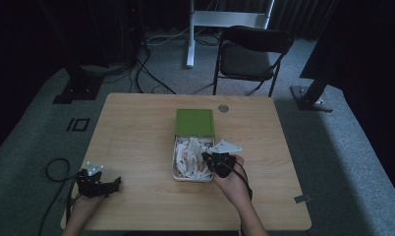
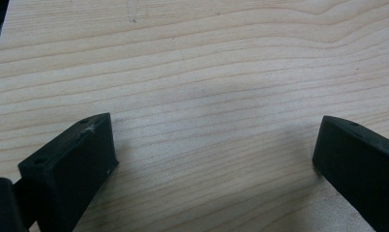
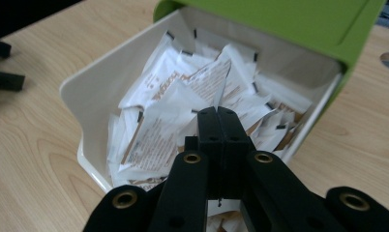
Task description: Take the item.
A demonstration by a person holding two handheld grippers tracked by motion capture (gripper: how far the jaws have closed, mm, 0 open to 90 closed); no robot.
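Note:
A green box [image 1: 194, 122] lies mid-table with its white drawer [image 1: 175, 164] pulled out toward me. Several white paper packets [image 1: 188, 157] with brown print fill the drawer. My right gripper [image 1: 206, 157] reaches over the drawer's right side. In the right gripper view its jaws [image 3: 216, 110] are pressed together on the edge of one packet [image 3: 209, 79], which stands up from the pile inside the drawer [image 3: 71, 92] under the green box [image 3: 279, 19]. My left gripper [image 1: 114, 184] rests near the table's front left corner. It stands open [image 2: 214, 145] over bare wood.
The wooden table [image 1: 136, 128] has a round cable hole [image 1: 223, 107] behind the box. A black folding chair [image 1: 252, 54] and a white stand leg [image 1: 190, 34] are beyond the far edge. A cable loop [image 1: 55, 169] lies on the floor at the left.

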